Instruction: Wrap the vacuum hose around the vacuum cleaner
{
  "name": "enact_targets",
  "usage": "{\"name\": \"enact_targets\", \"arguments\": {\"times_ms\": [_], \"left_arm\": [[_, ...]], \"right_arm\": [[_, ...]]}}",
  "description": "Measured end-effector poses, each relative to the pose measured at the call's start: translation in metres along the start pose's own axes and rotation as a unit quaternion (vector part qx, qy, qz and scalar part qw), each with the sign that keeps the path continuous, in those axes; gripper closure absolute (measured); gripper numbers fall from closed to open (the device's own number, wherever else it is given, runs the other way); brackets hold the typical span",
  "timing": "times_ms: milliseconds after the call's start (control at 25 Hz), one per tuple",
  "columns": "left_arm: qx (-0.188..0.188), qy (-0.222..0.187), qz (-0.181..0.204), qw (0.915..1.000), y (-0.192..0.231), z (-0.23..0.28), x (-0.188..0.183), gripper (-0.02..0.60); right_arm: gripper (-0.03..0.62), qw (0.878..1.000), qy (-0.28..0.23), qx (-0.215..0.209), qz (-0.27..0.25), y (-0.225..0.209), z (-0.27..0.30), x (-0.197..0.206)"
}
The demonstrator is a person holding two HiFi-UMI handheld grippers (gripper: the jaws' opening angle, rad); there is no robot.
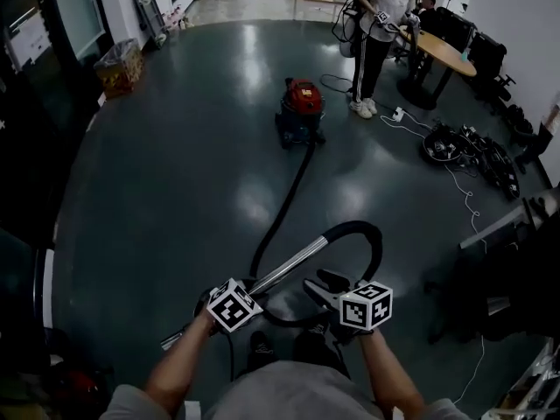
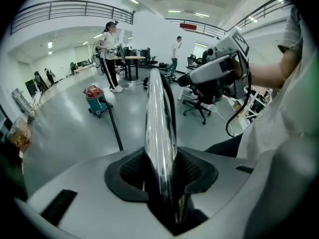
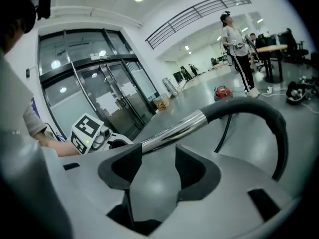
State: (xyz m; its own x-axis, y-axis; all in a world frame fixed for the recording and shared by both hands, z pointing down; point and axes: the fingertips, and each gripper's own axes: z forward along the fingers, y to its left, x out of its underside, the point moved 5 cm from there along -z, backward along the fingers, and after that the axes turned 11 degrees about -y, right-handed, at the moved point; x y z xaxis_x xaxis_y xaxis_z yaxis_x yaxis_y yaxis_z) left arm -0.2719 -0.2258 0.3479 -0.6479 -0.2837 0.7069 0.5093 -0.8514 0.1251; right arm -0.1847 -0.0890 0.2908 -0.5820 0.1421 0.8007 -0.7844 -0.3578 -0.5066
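Dark glossy grey floor (image 1: 175, 164) fills a big open hall. Black flexible vacuum hose (image 1: 284, 206) runs across it from the red-topped canister vacuum cleaner (image 1: 300, 112), which stands mid-floor, well apart from the grippers. Near them the hose arches into a shiny chrome wand tube (image 1: 293, 265). Left gripper (image 2: 162, 176) is clamped on that tube. Right gripper (image 3: 157, 166) has jaws apart with nothing between the pads; the tube lies just beyond. A standing person (image 1: 378, 33) is beside a round wooden table (image 1: 442, 51).
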Motion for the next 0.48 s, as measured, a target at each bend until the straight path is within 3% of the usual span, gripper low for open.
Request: {"name": "enact_targets", "arguments": {"times_ms": [240, 320, 480], "left_arm": [[-0.03, -0.041, -0.042, 0.9978, -0.001, 0.027, -0.024, 0.419], [-0.038, -0.05, -0.048, 0.9969, 0.001, 0.036, -0.03, 0.419], [-0.049, -0.054, -0.069, 0.9949, 0.006, 0.049, -0.043, 0.419]], "right_arm": [[0.395, 0.997, -0.03, 0.0, 0.074, -0.028, 0.029, 0.001], [0.327, 0.996, -0.036, 0.003, 0.084, -0.036, 0.042, -0.001], [0.321, 0.985, -0.067, -0.027, 0.156, -0.047, 0.063, -0.014]]}}
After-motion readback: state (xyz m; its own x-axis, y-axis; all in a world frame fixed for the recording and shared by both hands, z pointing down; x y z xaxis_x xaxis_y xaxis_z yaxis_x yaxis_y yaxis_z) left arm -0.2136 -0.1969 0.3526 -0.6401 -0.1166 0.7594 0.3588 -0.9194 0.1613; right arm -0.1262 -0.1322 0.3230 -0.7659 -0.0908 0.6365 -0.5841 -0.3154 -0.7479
